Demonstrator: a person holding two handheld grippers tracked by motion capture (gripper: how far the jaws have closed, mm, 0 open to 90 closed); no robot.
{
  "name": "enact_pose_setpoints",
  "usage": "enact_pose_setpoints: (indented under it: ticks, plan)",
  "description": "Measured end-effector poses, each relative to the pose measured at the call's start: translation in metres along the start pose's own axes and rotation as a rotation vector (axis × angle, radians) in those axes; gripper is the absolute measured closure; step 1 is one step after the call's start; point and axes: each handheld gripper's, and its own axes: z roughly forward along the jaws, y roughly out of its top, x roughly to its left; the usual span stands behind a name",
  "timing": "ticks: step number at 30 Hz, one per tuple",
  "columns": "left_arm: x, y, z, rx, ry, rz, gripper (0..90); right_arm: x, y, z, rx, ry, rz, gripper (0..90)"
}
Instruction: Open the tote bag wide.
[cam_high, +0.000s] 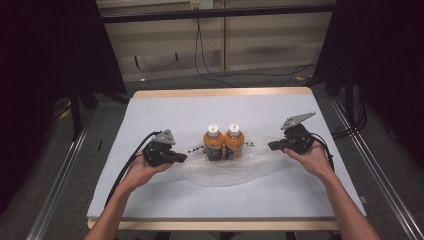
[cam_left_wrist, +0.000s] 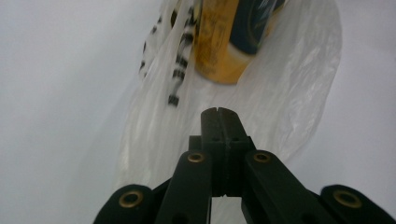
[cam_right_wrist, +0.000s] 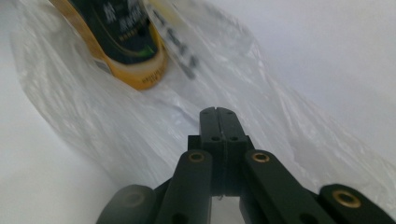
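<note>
Two orange bottles (cam_high: 223, 141) with white caps stand upright, touching side by side, on a clear plastic bag (cam_high: 230, 170) spread flat at the middle of the white-covered desk (cam_high: 165, 107). The left gripper (cam_high: 183, 158) lies at the bag's left edge, the right gripper (cam_high: 271, 146) at its right edge. Both grippers' jaws are pressed together; whether they pinch the film I cannot tell.

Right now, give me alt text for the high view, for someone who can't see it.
Two orange bottles with white caps stand side by side on a clear plastic bag at the middle of a white-covered table. A person's hands hold the left gripper and right gripper low on either side, both pointing inward at the bag.
</note>
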Motion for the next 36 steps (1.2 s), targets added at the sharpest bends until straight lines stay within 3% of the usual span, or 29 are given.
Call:
enact_pose_setpoints:
  ticks: [6,12,17,24,27,33,36]
  plan:
    - [-0.008,0.006,0.005,-0.098,-0.03,-0.013,90.0,0.006,0.005,0.0,-0.04,0.033,-0.008,90.0]
    - [-0.014,0.009,0.009,-0.16,-0.066,-0.042,90.0,0.015,0.01,0.005,-0.058,0.085,-0.015,90.0]
    - [-0.023,0.016,0.016,-0.188,-0.082,-0.023,90.0,0.024,0.016,0.012,-0.067,0.12,-0.028,90.0]
    - [-0.035,0.034,0.033,-0.198,-0.091,-0.004,90.0,0.032,0.025,0.019,-0.057,0.124,-0.054,90.0]
    - [-0.036,0.038,0.042,-0.204,-0.101,0.0,90.0,0.032,0.028,0.017,-0.079,0.127,-0.05,90.0]
    - [-0.042,0.046,0.06,-0.169,-0.126,0.024,90.0,0.033,0.036,0.026,-0.074,0.137,-0.068,90.0]
    - [-0.044,0.049,0.067,-0.174,-0.121,0.017,90.0,0.031,0.041,0.034,-0.057,0.128,-0.059,90.0]
